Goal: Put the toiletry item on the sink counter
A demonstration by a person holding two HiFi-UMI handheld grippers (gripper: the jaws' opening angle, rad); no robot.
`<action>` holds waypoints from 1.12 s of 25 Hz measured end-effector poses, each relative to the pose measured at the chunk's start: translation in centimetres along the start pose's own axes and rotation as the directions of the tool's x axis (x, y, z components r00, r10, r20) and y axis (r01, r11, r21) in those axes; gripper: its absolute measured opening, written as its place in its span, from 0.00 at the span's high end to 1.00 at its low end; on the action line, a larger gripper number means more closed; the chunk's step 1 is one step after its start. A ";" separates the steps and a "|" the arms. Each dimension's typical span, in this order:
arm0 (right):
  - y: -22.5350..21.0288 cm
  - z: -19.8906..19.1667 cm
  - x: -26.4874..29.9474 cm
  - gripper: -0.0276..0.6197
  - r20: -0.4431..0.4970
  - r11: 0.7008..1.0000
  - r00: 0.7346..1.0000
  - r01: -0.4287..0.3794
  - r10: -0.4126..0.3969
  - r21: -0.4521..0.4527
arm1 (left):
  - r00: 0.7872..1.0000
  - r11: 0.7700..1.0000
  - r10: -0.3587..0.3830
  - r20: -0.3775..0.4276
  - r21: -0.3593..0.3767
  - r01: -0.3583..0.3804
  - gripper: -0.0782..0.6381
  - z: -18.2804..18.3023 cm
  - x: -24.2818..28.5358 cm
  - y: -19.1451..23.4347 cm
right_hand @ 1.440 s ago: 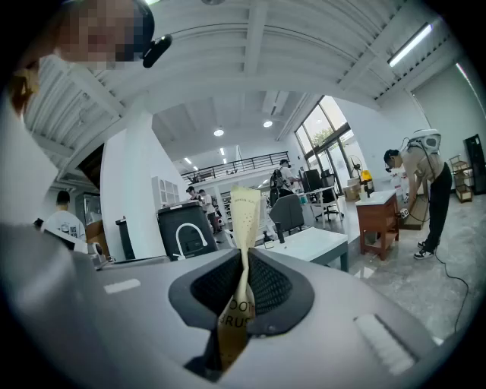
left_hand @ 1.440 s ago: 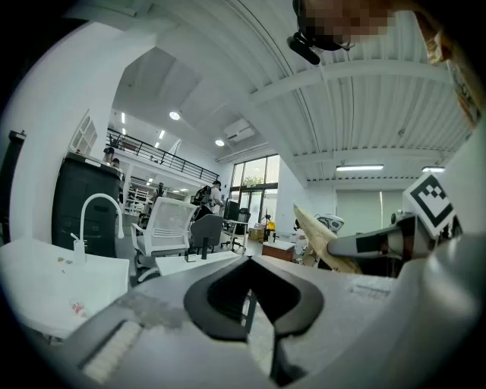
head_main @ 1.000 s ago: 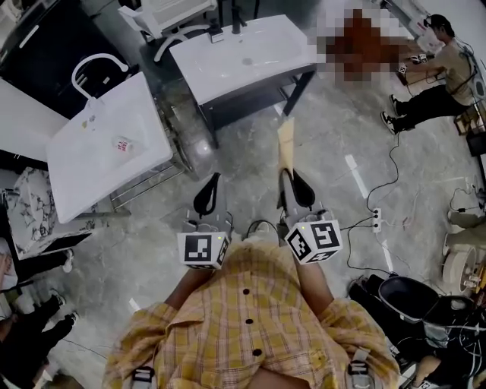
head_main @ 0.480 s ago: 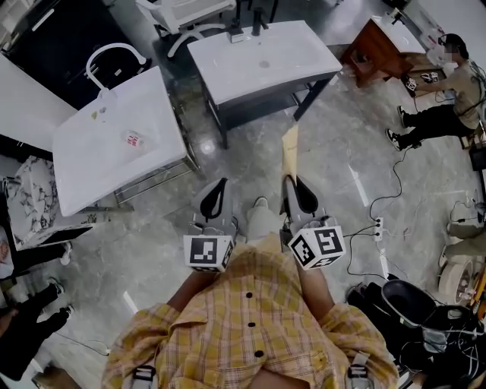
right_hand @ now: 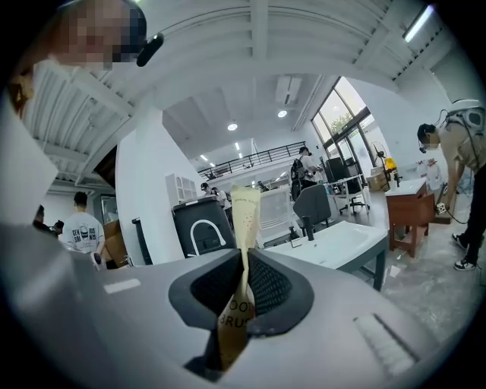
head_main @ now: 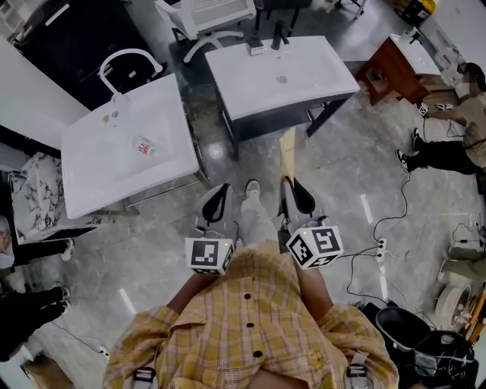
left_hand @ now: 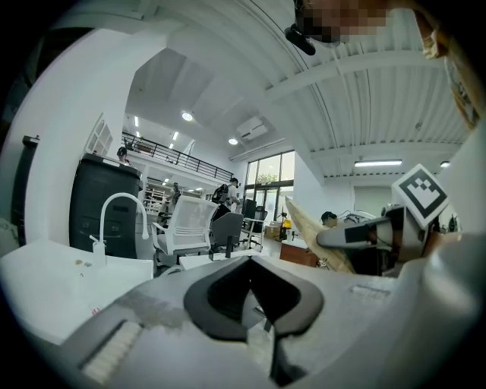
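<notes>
My right gripper [head_main: 294, 199] is shut on a long tan paper toothbrush packet [head_main: 288, 153] that sticks forward over the floor; in the right gripper view the packet [right_hand: 243, 228] stands pinched between the jaws of my right gripper [right_hand: 244, 292]. My left gripper [head_main: 215, 203] is shut with nothing in it, and the left gripper view shows that left gripper [left_hand: 254, 304] with its jaws together. Ahead stands a white sink counter [head_main: 304, 83] with a dark faucet [head_main: 279, 33]. A second white sink counter [head_main: 99, 163] at the left carries a small red-and-white item [head_main: 143, 146].
A white chair [head_main: 215, 17] stands behind the sinks, a brown wooden table [head_main: 393, 68] at the right. A person [head_main: 456, 129] crouches at the far right. Cables and a power strip [head_main: 381, 247] lie on the grey floor. A dark cabinet [head_main: 72, 42] is at the upper left.
The person has walked forward: both sink counters have come nearer and lower in the head view. Both grippers stay in front of the body, the right still holding the packet.
</notes>
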State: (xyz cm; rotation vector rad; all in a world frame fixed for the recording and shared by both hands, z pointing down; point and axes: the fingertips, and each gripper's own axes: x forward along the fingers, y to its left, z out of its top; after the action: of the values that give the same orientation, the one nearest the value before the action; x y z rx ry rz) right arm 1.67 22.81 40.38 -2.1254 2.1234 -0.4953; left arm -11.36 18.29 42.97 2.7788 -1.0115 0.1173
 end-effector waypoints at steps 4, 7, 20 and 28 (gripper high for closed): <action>-0.9 0.8 3.9 0.91 -0.008 1.000 1.000 -0.027 0.027 0.000 | 1.000 1.000 0.027 -0.010 -0.003 -0.027 0.89 0.5 3.3 2.3; -2.0 1.4 7.3 0.91 -0.021 0.999 0.999 -0.048 0.048 0.005 | 0.999 0.999 0.040 -0.012 -0.001 -0.040 0.89 1.0 6.3 3.8; -7.5 5.6 21.9 0.91 -0.075 0.986 0.984 -0.161 0.164 0.039 | 0.988 0.988 0.156 -0.019 0.020 -0.156 0.89 4.5 19.2 9.5; -10.2 5.9 28.6 0.91 -0.127 0.973 0.966 -0.218 0.227 0.075 | 0.975 0.975 0.222 -0.027 0.024 -0.222 0.89 4.9 24.6 11.8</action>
State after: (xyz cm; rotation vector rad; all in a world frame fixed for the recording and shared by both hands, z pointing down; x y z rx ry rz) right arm 12.53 -6.09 42.37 -1.8392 2.3497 -0.6847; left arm -0.11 -7.03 43.16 2.6641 -1.3178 0.2000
